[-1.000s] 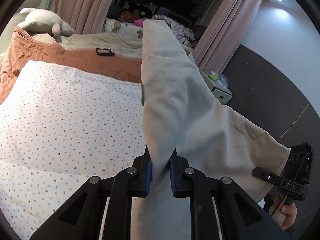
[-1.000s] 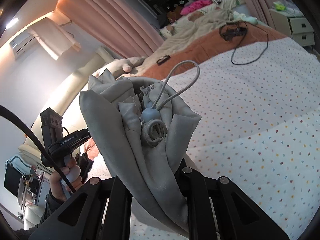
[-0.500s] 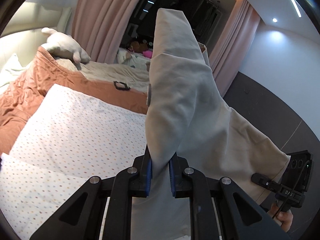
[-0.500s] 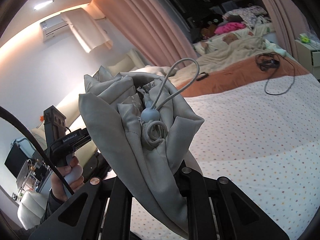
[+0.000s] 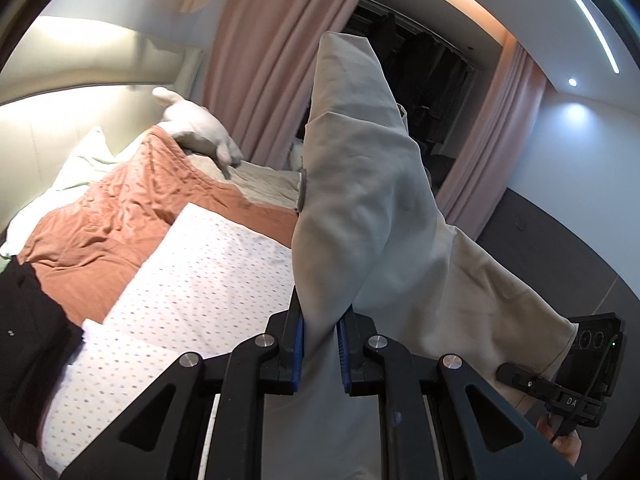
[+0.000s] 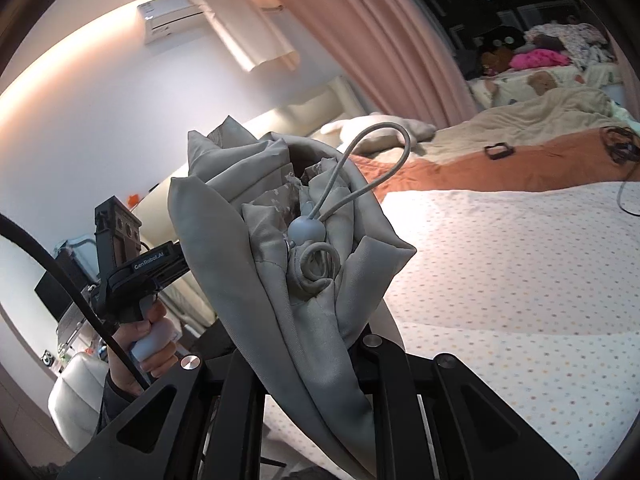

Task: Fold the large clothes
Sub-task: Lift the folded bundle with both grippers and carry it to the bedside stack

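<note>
Aloft, garment (image 5: 360,200) pinched between left tool (image 5: 320,344)

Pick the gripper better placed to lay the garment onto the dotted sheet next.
Left, probably. The left gripper pinches a flat edge of the garment; the right gripper holds the bunched drawcord end.

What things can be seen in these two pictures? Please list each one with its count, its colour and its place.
garment: one, pale grey-beige, held up above the bed by both grippers
drawcord with toggle: one, grey, on the bunched garment edge
dotted sheet: one, white with coloured dots, on the bed
blanket: one, rust orange, beyond the sheet
plush toy: one, cream, at the bed's head
curtains: pink, behind the bed
air conditioner: one, white, high on the wall
cable: one, black, on the blanket
left gripper: black, shut on garment
right gripper: black, shut on garment
</note>
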